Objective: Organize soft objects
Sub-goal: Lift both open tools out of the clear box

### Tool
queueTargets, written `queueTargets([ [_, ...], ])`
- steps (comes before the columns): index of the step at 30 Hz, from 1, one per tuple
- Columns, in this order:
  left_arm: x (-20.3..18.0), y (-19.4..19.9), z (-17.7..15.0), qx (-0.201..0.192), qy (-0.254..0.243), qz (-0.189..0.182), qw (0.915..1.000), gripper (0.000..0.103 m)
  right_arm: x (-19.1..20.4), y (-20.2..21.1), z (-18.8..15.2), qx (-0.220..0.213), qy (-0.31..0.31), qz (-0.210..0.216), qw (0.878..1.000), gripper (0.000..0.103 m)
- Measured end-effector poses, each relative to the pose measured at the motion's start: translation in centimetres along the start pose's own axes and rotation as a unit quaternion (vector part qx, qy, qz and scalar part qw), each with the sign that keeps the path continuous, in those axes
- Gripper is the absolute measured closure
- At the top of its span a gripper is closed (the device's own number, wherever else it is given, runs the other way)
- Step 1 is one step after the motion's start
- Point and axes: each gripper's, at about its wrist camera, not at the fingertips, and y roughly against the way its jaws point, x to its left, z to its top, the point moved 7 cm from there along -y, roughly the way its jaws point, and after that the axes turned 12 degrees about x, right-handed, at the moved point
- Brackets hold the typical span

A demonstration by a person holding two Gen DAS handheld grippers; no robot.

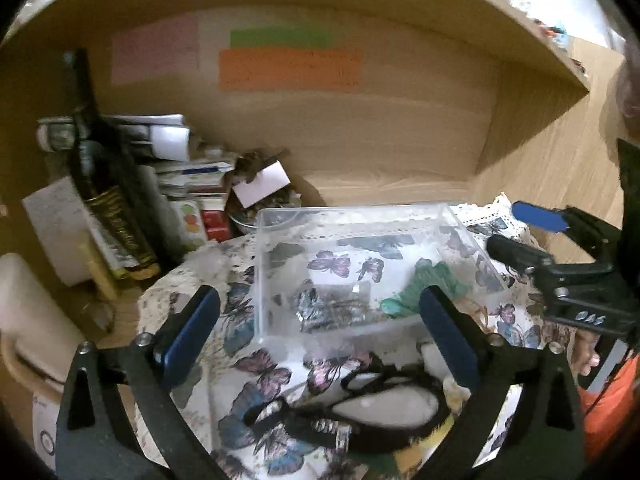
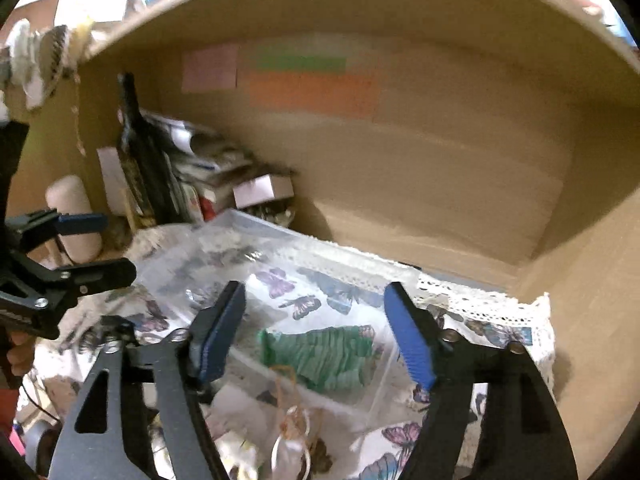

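Note:
A clear plastic box (image 1: pixel 360 216) stands on a butterfly-print cloth (image 1: pixel 256 364). Inside lie a green ruffled soft item (image 1: pixel 424 288) and a dark shiny item (image 1: pixel 320 308). The green item also shows in the right wrist view (image 2: pixel 324 352) inside the box (image 2: pixel 260 224). My left gripper (image 1: pixel 320 332) is open and empty over the box's near wall. A black lacy band (image 1: pixel 360 416) lies on the cloth just below it. My right gripper (image 2: pixel 316 340) is open and empty above the green item. It also shows at the right of the left wrist view (image 1: pixel 520 232).
A wooden shelf niche (image 1: pixel 360 128) surrounds the scene. A dark bottle (image 1: pixel 100 184), stacked boxes and papers (image 1: pixel 188 176) and a bowl of small bits (image 1: pixel 264 204) crowd the back left. A twine-like tangle (image 2: pixel 292 412) lies near the cloth's front edge.

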Motion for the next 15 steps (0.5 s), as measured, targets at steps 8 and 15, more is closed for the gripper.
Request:
queueTargets([
  [8,0.7,1.4,-4.6,-0.004,0.005,0.032,0.9995,0.000,1.2,2.4,-4.4,-0.017,-0.019,0.003,1.000,0.020],
  [15,0.0,0.7,-9.4,0.016,-0.015,0.052,0.9984,0.000,2.4,1.3,-9.0,0.016,-0.039,0.010,0.999,0.019],
])
